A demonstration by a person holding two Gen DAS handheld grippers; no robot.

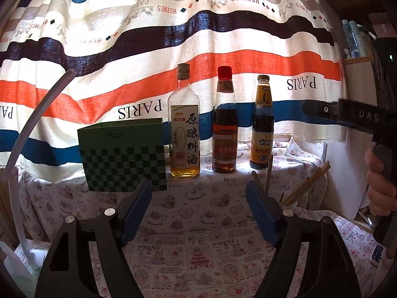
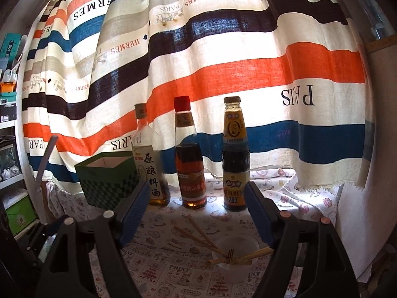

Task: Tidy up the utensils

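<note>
You see glossy glass bottles (image 2: 189, 154), wooden chopsticks (image 2: 198, 233) in a translucent plastic cup (image 2: 235, 270), printed cloth tablecloth (image 2: 173, 273).

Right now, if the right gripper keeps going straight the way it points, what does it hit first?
Probably the red-capped bottle: it stands between the open right gripper fingers' line of travel. The chopsticks lie below that path, though depth is unclear.

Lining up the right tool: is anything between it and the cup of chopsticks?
Nothing. In the right wrist view, only bare patterned tablecloth lies between the open right tool and the cup holding the chopsticks.
</note>
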